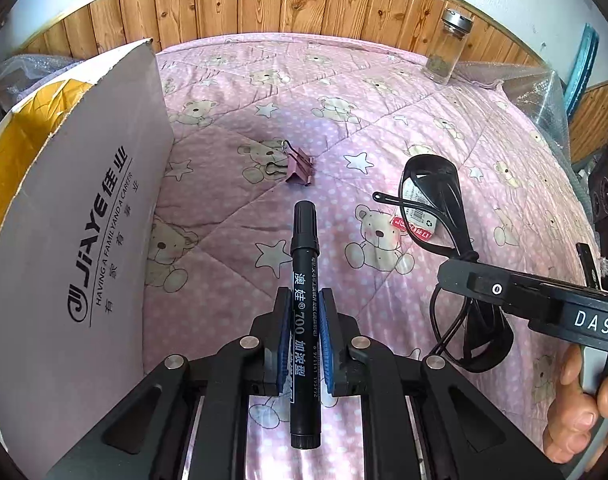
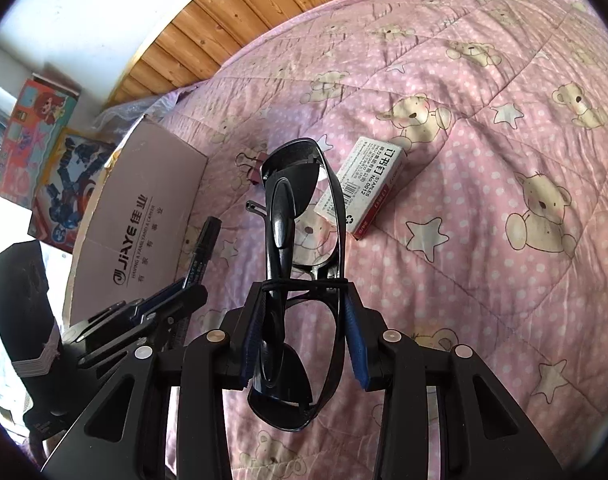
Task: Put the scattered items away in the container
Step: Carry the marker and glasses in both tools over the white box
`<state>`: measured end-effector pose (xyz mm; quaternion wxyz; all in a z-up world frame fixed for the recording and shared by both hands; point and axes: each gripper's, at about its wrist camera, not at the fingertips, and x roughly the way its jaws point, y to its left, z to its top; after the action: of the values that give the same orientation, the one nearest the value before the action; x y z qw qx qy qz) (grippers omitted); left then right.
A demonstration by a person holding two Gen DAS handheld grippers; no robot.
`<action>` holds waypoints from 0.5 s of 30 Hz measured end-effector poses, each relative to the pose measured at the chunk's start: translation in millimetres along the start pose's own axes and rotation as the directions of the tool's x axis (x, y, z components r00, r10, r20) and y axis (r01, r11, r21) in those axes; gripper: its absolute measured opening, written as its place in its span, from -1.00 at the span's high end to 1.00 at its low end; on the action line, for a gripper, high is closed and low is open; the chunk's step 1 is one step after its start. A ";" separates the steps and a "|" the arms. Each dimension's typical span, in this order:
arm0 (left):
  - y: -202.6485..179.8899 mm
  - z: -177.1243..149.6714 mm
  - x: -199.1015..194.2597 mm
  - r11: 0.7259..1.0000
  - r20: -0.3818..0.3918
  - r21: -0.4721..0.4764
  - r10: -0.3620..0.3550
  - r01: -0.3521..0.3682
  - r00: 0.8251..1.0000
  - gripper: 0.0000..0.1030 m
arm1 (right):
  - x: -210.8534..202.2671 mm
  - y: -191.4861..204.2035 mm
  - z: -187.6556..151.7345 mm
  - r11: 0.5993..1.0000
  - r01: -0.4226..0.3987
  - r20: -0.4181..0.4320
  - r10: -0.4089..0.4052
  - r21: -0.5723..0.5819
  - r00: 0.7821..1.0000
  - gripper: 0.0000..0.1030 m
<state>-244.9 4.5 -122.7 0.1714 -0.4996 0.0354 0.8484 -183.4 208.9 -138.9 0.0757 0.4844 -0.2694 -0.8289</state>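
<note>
Two grippers grasp: left gripper [image 1: 304, 312] a marker [image 1: 304, 280] beside the cardboard box [image 1: 84, 240] wall, right gripper [image 2: 304, 300] black glasses [image 2: 292, 216] above open quilt [image 2: 483, 200].

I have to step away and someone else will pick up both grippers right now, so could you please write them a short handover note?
Left gripper: shut on the black marker, held above the quilt beside the cardboard box.
Right gripper: shut on the black glasses, also in the air.
On the quilt: pink binder clip, staples box, glass jar at the far edge.
Done: marker and glasses picked up; neither is in the box. The box's inside is mostly hidden, so earlier drops cannot be confirmed.
Left: drop both held items into the box, then likely collect the clip, staples and jar.
</note>
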 end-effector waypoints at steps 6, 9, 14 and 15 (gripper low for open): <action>-7.2 -3.9 -19.2 1.000 0.023 0.013 0.000 0.000 1.000 0.72 | -16.5 9.7 -12.4 1.000 0.009 0.015 -0.009 -0.017 1.000 0.24; -9.6 -5.7 -33.4 1.000 0.049 0.022 -0.007 0.005 0.999 0.72 | -25.4 20.8 -19.5 0.999 0.006 0.028 -0.005 -0.035 1.000 0.24; -9.5 -9.6 -57.6 1.000 0.086 0.021 -0.022 0.020 0.996 0.72 | -41.7 38.8 -33.2 0.998 0.000 0.054 0.003 -0.062 0.999 0.24; -9.3 -10.7 -62.2 1.000 0.093 0.020 -0.026 0.024 0.995 0.72 | -45.4 42.1 -35.9 0.998 -0.001 0.060 0.005 -0.068 0.998 0.24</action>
<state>-205.5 -5.2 -73.5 0.1882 -0.4582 0.0289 0.8682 -135.2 177.5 -96.3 0.0853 0.4561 -0.2441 -0.8516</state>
